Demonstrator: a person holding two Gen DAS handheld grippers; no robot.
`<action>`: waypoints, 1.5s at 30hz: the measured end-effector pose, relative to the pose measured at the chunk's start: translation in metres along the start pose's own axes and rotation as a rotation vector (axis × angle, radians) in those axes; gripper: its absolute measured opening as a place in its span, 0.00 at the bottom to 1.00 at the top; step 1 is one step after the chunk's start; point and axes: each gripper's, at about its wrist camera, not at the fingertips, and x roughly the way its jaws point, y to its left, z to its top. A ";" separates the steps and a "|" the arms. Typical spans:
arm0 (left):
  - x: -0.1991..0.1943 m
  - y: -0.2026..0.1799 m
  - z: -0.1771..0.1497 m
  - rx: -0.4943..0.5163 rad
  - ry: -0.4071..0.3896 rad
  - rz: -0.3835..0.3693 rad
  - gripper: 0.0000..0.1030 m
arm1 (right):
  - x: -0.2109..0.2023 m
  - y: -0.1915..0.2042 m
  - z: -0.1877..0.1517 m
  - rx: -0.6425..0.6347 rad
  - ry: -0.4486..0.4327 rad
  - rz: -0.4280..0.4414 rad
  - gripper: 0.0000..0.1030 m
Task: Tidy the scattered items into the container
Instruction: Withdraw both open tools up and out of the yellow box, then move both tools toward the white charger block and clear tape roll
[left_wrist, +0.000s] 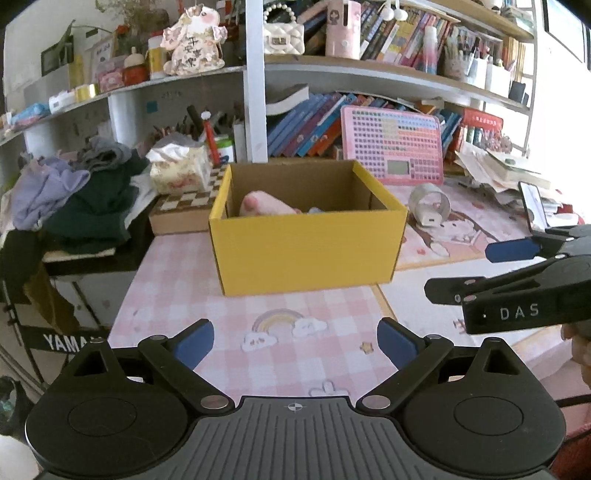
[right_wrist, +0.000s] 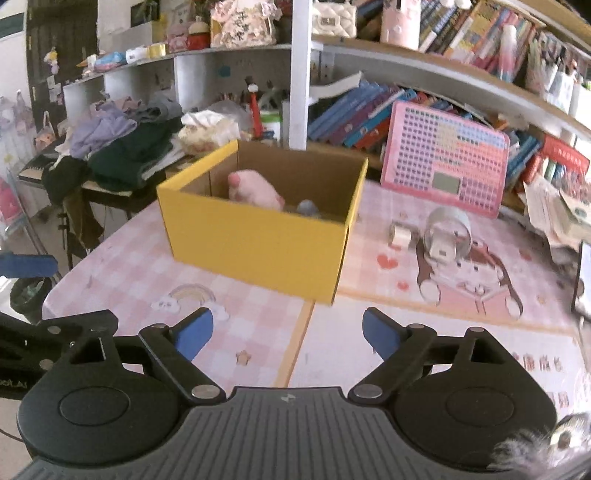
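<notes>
A yellow cardboard box (left_wrist: 306, 251) (right_wrist: 255, 243) stands open on the pink checked table mat. Inside it lie a pink plush toy (left_wrist: 264, 205) (right_wrist: 255, 192) and a small grey-blue item (right_wrist: 308, 207). To the right of the box a clear cup (right_wrist: 448, 230) (left_wrist: 430, 206) lies on its side with a white plug-like block in its mouth, and a small wooden spool (right_wrist: 400, 236) sits beside it. My left gripper (left_wrist: 295, 339) is open and empty, short of the box's front. My right gripper (right_wrist: 288, 328) (left_wrist: 472, 269) is open and empty too, near the box's right front corner.
A pink keyboard toy (left_wrist: 393, 144) leans against books behind the box. A tissue box (left_wrist: 181, 170) on a chessboard and a pile of clothes (left_wrist: 81, 192) lie to the left. Papers and a phone (left_wrist: 533, 206) crowd the right edge. Shelves above are packed.
</notes>
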 end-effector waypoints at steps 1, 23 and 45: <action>0.000 -0.001 -0.002 0.002 0.004 0.001 0.94 | 0.000 0.000 -0.003 0.006 0.009 -0.004 0.87; 0.009 -0.026 -0.028 0.015 0.086 -0.048 0.94 | -0.005 -0.009 -0.040 0.068 0.104 -0.069 0.91; 0.065 -0.097 -0.003 0.092 0.144 -0.168 0.94 | 0.008 -0.100 -0.050 0.187 0.153 -0.166 0.91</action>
